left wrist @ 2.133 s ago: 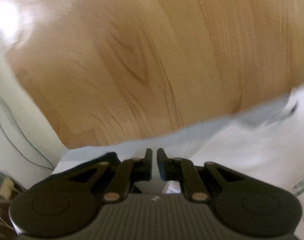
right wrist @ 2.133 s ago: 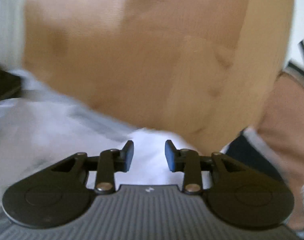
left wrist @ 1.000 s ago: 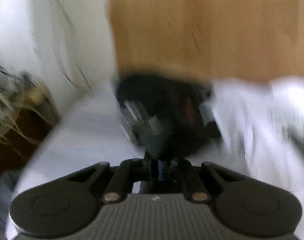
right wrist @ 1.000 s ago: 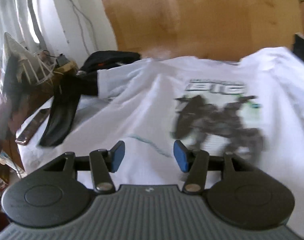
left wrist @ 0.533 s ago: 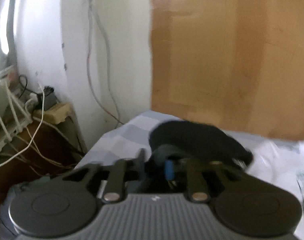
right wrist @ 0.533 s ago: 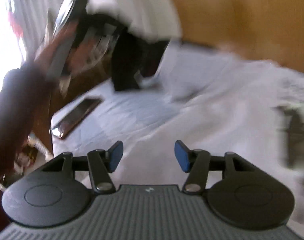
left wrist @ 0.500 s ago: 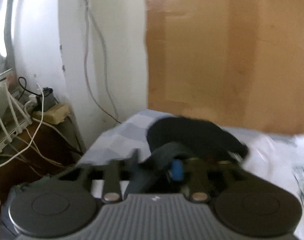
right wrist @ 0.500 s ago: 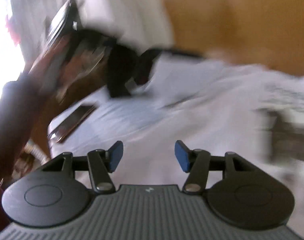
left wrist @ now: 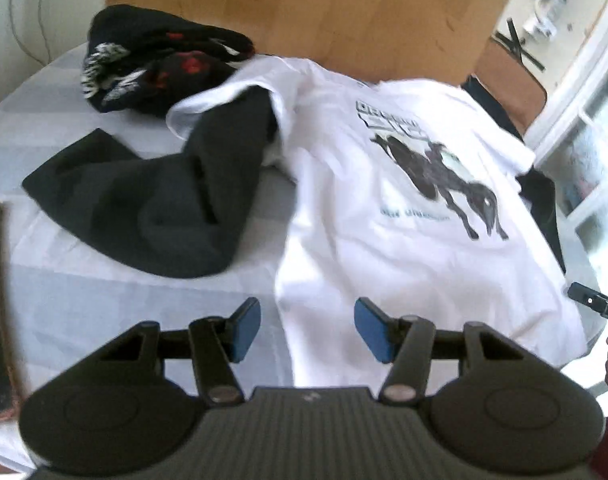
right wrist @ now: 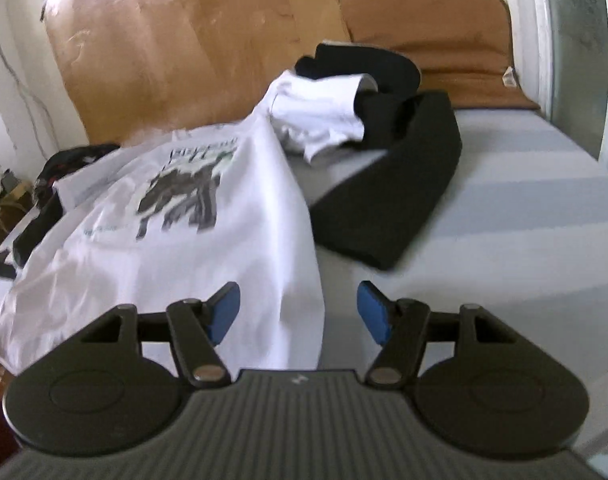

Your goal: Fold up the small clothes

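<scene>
White T-shirt [left wrist: 384, 216] spread print-side up on striped bedsheet [left wrist: 63, 296], horse graphic [left wrist: 440, 176] showing. Hem edge nearest both cameras, collar end toward brown board [left wrist: 344, 8] at the back. Near sleeve bunched, lying over black garment [left wrist: 163, 200]; in right view far sleeve [right wrist: 324, 108] crumpled against another black garment [right wrist: 392, 184]. Dark patterned bundle [left wrist: 151, 68] beyond, not touching the shirt body as far as visible.

Left gripper [left wrist: 307, 330] open, jaws just been opening, nothing between them, hovering over hem and shirt's side edge. Right gripper [right wrist: 297, 312] open too, jaws just been opening, empty, hem edge below the gap.

Handling, judged: thin cotton, light, limp, no stiffness, drapes and wrinkles easily, not fragile, not slippery on sheet. Best pinch at 2 hem corners or at shoulder seams, single layer edge only; avoid catching bedsheet underneath. Sleeves likely need freeing from black garments first.
</scene>
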Demonstrator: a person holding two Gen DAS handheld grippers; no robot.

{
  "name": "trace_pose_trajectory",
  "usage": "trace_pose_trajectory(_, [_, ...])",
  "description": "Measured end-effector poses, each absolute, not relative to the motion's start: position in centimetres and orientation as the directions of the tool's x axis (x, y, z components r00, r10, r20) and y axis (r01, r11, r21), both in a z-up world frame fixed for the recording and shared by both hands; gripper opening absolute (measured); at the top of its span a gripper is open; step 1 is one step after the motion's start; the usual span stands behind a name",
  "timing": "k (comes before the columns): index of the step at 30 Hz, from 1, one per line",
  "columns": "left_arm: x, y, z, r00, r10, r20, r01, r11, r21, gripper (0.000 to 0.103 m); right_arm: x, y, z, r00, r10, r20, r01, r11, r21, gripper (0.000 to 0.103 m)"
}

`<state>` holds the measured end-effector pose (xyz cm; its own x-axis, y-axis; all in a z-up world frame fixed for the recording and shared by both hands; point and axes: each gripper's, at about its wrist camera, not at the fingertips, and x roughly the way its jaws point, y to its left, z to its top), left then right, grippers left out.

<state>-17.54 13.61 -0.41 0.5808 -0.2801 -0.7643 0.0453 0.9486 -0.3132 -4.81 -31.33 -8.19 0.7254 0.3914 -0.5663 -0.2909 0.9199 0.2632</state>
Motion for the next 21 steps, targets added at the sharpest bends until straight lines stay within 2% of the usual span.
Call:
trace_pose_trajectory(1, [-17.5, 13.4, -0.5, 0.563, -0.277, -0.779, 0.041, 0.951, -0.308, 0.052, -5.3, -31.0, -8.2, 0.718, 0.399, -0.57, -0.302, 0.917, 0.26, 0.059])
trace_pose_trajectory(2, [-17.6, 13.0, -0.9, 0.544, -0.265, -0.796, 0.032, 0.955, -0.296, 0.043, -5.5, -30.5, -8.7, 0.702, 0.417, -0.577, -0.321, 0.909, 0.266, 0.033])
trace_pose_trajectory(3, [-17.7, 12.6, -0.8, 0.568, -0.233, -0.789, 0.031, 0.964, -0.262, 0.006, -5.7, -29.9, -9.1, 0.689, 0.429, -0.584, -0.339, 0.903, 0.264, 0.026])
trace_pose_trajectory(4, [-17.6, 12.4, -0.9, 0.551, -0.218, -0.806, 0.032, 0.97, -0.241, 0.006, -6.1, -29.5, -9.0, 0.711, 0.404, -0.576, -0.337, 0.914, 0.225, 0.005])
trace_pose_trajectory(6, [-18.1, 13.0, -0.1, 0.566, -0.189, -0.802, 0.008, 0.975, -0.224, 0.004, -6.5, -29.4, -8.8, 0.702, 0.412, -0.581, -0.343, 0.91, 0.232, 0.005])
trace_pose_trajectory(10, [-20.0, 16.2, 3.7, 0.635, -0.157, -0.756, -0.023, 0.975, -0.222, 0.004, -8.0, -30.0, -6.2, 0.69, 0.498, -0.525, -0.425, 0.866, 0.262, 0.005])
trace_pose_trajectory(13, [-20.0, 15.8, 3.0, 0.595, -0.092, -0.798, -0.032, 0.99, -0.138, 0.008, -7.6, -29.0, -7.1, 0.609, 0.526, -0.593, -0.478, 0.841, 0.255, 0.009])
trace_pose_trajectory(15, [-19.4, 15.1, 1.4, 0.534, -0.036, -0.845, -0.051, 0.996, -0.075, 0.009, -6.7, -28.5, -8.7, 0.585, 0.456, -0.67, -0.45, 0.871, 0.2, 0.013])
trace_pose_trajectory(18, [-19.6, 15.7, 1.8, 0.557, -0.014, -0.83, -0.075, 0.995, -0.067, 0.009, -6.0, -30.3, -7.6, 0.647, 0.452, -0.614, -0.402, 0.886, 0.229, 0.031])
trace_pose_trajectory(19, [-19.5, 16.2, 2.8, 0.592, -0.026, -0.806, -0.087, 0.992, -0.095, 0.01, -5.8, -31.3, -7.0, 0.689, 0.439, -0.577, -0.37, 0.897, 0.242, 0.041])
trace_pose_trajectory(21, [-19.4, 16.8, 4.3, 0.652, -0.043, -0.757, -0.094, 0.986, -0.138, 0.021, -4.7, -33.6, -6.0, 0.766, 0.392, -0.51, -0.28, 0.917, 0.283, 0.048])
